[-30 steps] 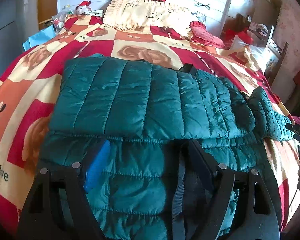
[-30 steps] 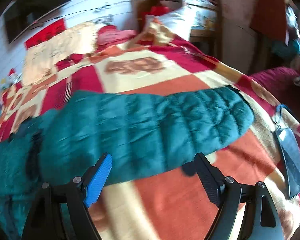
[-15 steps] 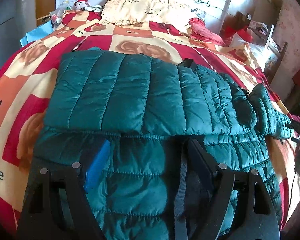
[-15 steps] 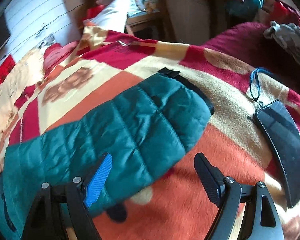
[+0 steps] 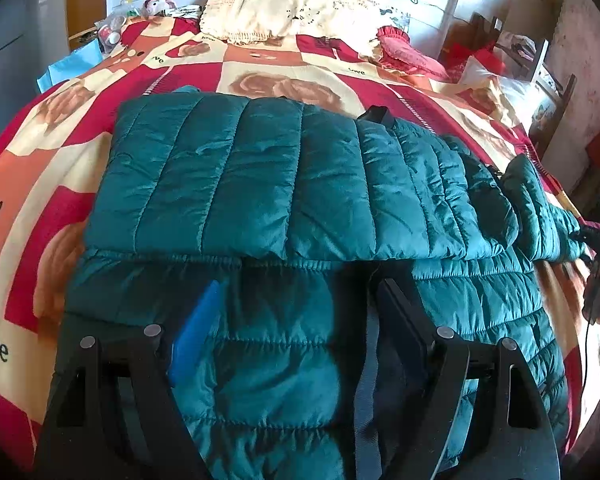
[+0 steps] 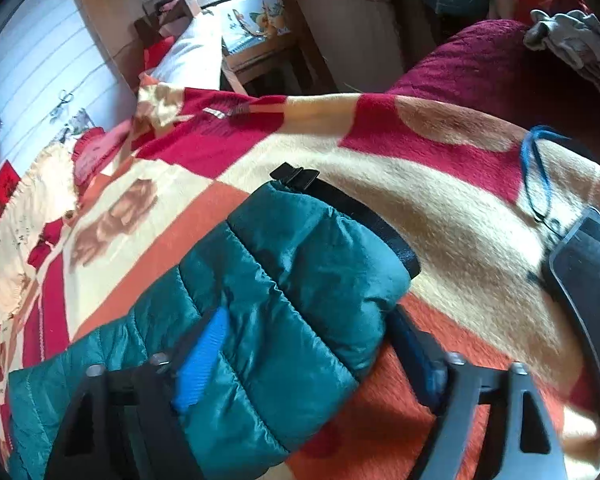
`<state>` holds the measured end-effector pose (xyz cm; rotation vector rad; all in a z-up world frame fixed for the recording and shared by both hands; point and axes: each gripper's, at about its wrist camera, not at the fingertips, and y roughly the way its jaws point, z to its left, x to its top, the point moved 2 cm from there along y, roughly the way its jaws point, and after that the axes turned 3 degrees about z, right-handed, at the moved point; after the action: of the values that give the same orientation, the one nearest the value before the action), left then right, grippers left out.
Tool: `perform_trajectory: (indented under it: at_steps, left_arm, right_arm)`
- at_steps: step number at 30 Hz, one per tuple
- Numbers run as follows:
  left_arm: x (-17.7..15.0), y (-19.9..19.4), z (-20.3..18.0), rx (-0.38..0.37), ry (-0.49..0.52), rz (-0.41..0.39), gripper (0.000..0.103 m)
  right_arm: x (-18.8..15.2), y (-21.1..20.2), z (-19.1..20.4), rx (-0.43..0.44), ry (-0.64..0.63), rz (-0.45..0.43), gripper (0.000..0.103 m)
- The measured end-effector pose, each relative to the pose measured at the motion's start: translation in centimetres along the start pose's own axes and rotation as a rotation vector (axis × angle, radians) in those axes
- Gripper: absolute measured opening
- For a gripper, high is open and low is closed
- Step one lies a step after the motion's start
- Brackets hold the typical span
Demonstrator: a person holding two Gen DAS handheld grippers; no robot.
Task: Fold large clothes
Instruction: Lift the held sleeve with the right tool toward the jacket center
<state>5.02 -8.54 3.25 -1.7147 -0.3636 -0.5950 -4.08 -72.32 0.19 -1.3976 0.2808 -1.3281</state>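
Note:
A teal quilted puffer jacket point(image 5: 300, 184) lies on the bed, its far part folded over toward me. My left gripper point(image 5: 296, 320) is open, low over the jacket's near body, with the blue pad point(image 5: 196, 332) on the left. One sleeve point(image 6: 268, 304) stretches right across the blanket, ending in a black cuff point(image 6: 364, 216). My right gripper point(image 6: 312, 340) is open and straddles the sleeve's end, with a finger point(image 6: 204, 356) on each side.
The bed has a red, orange and cream blanket point(image 5: 40, 176). A cream cover point(image 5: 284, 12) and a red pillow point(image 5: 408, 48) lie at the headboard. A dark phone point(image 6: 588, 280) with a blue cord point(image 6: 536, 176) lies right of the sleeve. Furniture point(image 6: 256, 28) stands beyond the bed.
My right gripper has swung right along the sleeve to its cuff end and come down around it. My left gripper has edged forward over the jacket.

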Motion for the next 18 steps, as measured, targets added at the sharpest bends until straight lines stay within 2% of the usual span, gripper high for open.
perform_trajectory:
  at_steps: [1, 2, 4, 5, 13, 18]
  left_arm:
    - [0.0, -0.1, 0.0, 0.000, -0.001, 0.001, 0.081]
    - [-0.1, -0.2, 0.1, -0.002, -0.003, -0.001, 0.081]
    - [0.0, -0.3, 0.2, -0.004, -0.004, -0.008, 0.081]
    - [-0.1, -0.4, 0.2, -0.005, -0.006, -0.012, 0.081]
    - [-0.4, -1.2, 0.0, -0.029, -0.006, -0.023, 0.081]
    - [-0.2, -2.5, 0.2, -0.031, -0.001, -0.045, 0.081]
  right_arm:
    - [0.2, 0.1, 0.0, 0.024, -0.004, 0.001, 0.037]
    - [0.2, 0.3, -0.1, 0.044, -0.001, 0.004, 0.033]
    - [0.4, 0.3, -0.5, 0.091, 0.018, 0.013, 0.018]
    - [0.5, 0.1, -0.7, 0.108, 0.023, 0.011, 0.016]
    - [1.3, -5.7, 0.4, 0.242, -0.057, -0.082, 0.010]
    - [0.9, -10.8, 3.8, 0.336, -0.169, -0.127, 0.010]
